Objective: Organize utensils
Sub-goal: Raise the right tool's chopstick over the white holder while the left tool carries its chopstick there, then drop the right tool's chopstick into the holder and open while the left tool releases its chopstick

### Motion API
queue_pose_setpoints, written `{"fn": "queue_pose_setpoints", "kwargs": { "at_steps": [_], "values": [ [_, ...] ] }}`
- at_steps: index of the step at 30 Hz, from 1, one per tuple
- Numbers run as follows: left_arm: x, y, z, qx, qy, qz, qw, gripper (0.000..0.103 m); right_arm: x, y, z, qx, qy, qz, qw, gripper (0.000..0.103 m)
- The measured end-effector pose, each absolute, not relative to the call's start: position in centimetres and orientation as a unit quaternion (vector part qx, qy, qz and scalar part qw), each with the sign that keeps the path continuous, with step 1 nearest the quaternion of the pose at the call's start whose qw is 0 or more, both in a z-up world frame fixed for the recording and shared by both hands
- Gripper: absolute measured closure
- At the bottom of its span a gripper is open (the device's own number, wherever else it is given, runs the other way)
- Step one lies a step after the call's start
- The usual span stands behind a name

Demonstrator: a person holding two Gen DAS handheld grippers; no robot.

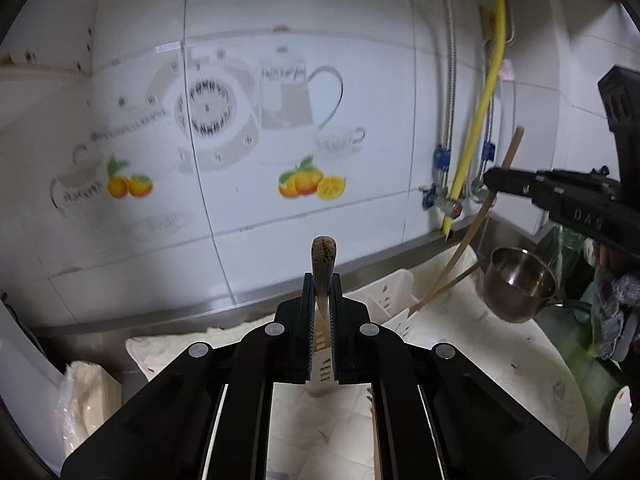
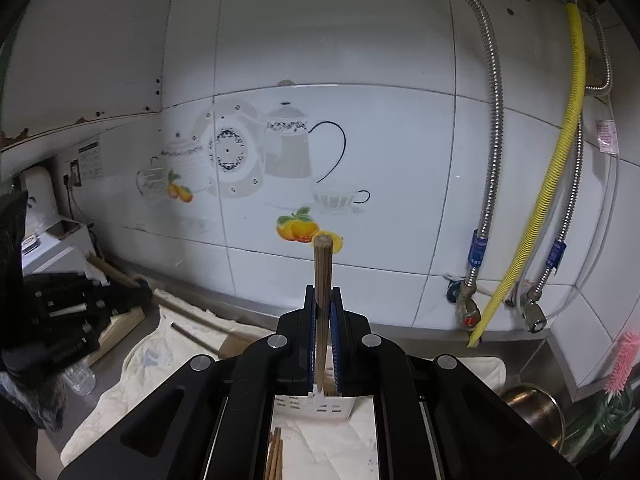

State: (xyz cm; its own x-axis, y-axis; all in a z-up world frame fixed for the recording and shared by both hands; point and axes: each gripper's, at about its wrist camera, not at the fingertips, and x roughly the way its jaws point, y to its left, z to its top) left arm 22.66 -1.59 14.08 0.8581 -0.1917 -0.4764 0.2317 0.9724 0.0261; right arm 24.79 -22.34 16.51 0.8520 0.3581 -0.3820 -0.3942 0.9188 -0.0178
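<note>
My left gripper (image 1: 323,308) is shut on a brown wooden utensil handle (image 1: 323,264) that stands upright between the fingers, above the white slotted utensil holder (image 1: 394,300). My right gripper (image 2: 323,320) is shut on a pair of wooden chopsticks (image 2: 322,280), held upright over the same white holder (image 2: 316,404). In the left wrist view the right gripper (image 1: 496,180) shows at the right, with its chopsticks (image 1: 472,228) slanting down into the holder. More chopsticks (image 2: 275,456) lie on the cloth below the right gripper.
A white cloth (image 1: 500,360) covers the steel counter. A steel pot (image 1: 518,284) stands at the right, next to green items. Yellow and braided metal hoses (image 2: 560,184) run down the tiled wall. A wooden block (image 2: 120,326) and loose sticks lie at the left.
</note>
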Motion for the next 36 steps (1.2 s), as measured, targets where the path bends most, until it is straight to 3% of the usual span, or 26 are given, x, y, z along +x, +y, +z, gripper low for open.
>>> {"fn": "queue_pose_setpoints", "kwargs": {
  "at_steps": [18, 36],
  "values": [
    [26.5, -1.1, 8.6, 0.032, 0.306, -0.106, 0.946, 0.097, 30.4, -22.3, 12.1, -0.025, 0.21, 0.169, 0.963, 0.096],
    [26.9, -1.0, 8.1, 0.029, 0.316, -0.103, 0.943, 0.095, 31.2, -22.4, 9.8, -0.026, 0.237, 0.16, 0.958, 0.095]
  ]
}}
